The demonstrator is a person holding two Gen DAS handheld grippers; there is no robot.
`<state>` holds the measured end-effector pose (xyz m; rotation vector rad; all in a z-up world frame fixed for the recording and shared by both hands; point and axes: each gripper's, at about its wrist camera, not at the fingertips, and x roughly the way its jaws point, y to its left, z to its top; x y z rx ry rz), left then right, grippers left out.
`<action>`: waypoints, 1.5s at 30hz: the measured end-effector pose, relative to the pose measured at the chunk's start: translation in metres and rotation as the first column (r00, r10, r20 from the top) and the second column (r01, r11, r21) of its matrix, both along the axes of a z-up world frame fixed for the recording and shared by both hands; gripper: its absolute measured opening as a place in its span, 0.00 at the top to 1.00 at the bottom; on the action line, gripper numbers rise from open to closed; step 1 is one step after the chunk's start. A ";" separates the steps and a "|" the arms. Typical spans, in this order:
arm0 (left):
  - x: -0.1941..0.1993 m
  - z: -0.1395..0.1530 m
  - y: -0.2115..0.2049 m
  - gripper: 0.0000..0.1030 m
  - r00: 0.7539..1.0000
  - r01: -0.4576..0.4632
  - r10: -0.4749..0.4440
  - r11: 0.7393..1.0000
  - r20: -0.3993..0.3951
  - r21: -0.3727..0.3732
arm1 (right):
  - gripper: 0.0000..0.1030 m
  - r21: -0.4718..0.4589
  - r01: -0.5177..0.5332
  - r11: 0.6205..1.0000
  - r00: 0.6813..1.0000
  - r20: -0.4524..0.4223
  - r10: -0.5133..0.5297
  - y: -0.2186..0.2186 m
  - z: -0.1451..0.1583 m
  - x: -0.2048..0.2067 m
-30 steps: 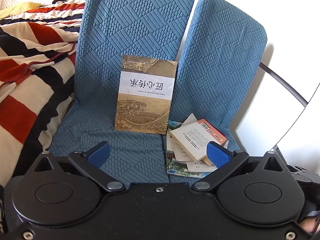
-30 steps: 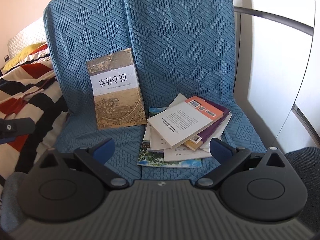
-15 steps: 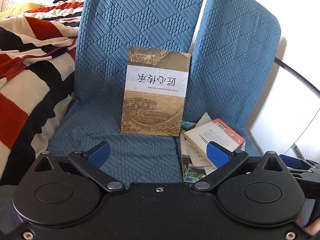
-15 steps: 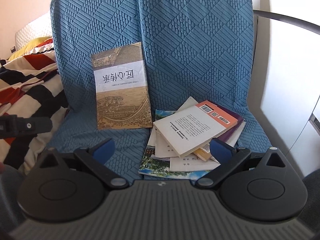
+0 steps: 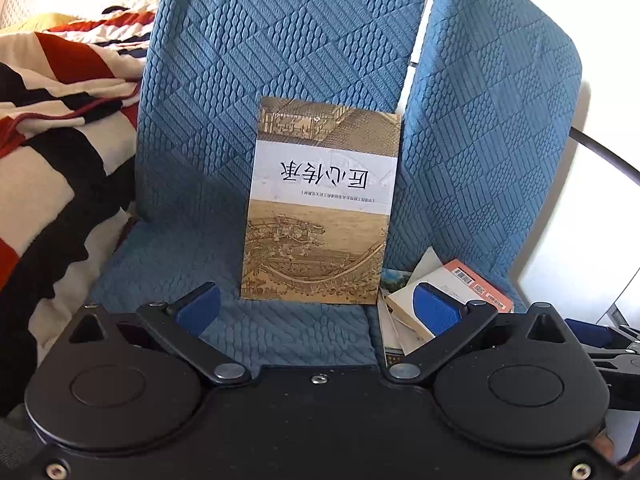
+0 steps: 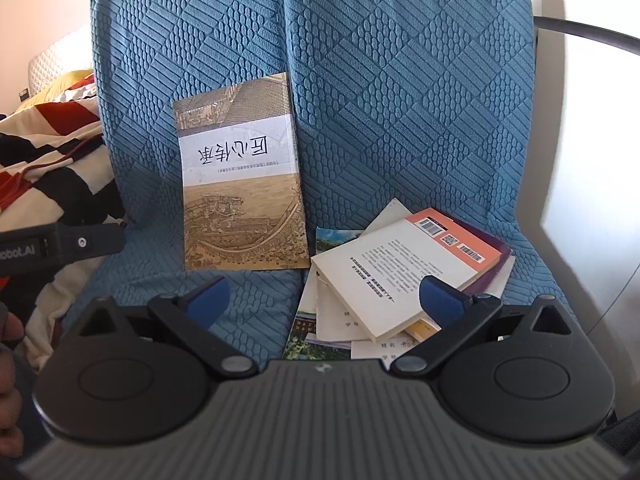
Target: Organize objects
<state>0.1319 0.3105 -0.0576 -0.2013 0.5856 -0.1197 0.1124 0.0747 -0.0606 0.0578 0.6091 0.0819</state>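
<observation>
A tan book [image 5: 320, 204] [image 6: 240, 176] with a white title band stands upside down against the back of a blue quilted seat [image 5: 280, 60] [image 6: 400, 100]. To its right lies a loose pile of books [image 6: 384, 280] [image 5: 448, 300], topped by a white one with an orange end. My left gripper [image 5: 318, 312] is open, empty, just in front of the tan book's lower edge. My right gripper [image 6: 324, 300] is open and empty, with its right finger [image 6: 440, 300] over the pile's top book.
A striped red, black and cream blanket [image 5: 52, 152] [image 6: 52, 160] lies left of the seat. A white wall with a dark curved bar [image 6: 584, 32] stands to the right. The left gripper's body [image 6: 60, 242] and a hand [image 6: 8, 360] show at the right wrist view's left edge.
Both grippers have moved closer to the seat. The tan book and the pile look larger in both views. Both grippers stay open, and the books have not moved.
</observation>
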 end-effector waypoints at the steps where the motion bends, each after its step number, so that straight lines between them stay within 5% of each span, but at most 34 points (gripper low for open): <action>1: 0.005 -0.002 0.002 0.00 1.000 0.003 -0.003 1.000 0.001 -0.004 | 0.00 -0.002 -0.001 1.000 1.000 0.002 0.001 0.001 -0.002 0.004; 5: 0.019 -0.005 0.000 0.00 1.000 0.003 -0.004 0.999 0.007 0.039 | 0.00 0.016 -0.009 1.000 1.000 -0.018 0.009 0.006 -0.012 0.016; 16: 0.053 -0.022 0.012 0.00 0.999 0.008 -0.009 1.000 0.033 0.018 | 0.01 -0.012 0.031 0.999 1.000 0.000 -0.031 0.012 -0.026 0.051; 21: 0.081 -0.030 0.011 0.00 1.000 -0.003 0.003 0.998 0.000 0.056 | 0.03 0.070 0.040 0.997 0.999 0.002 -0.040 0.004 -0.029 0.072; 37: 0.158 -0.062 0.028 0.00 0.992 -0.023 0.021 1.000 -0.128 -0.013 | 0.04 0.071 -0.051 0.996 0.998 -0.031 0.053 0.036 -0.052 0.138; 45: 0.201 -0.084 0.029 0.00 0.978 -0.015 0.014 1.000 -0.209 -0.004 | 0.25 0.050 -0.099 0.994 0.994 -0.050 0.101 0.046 -0.067 0.168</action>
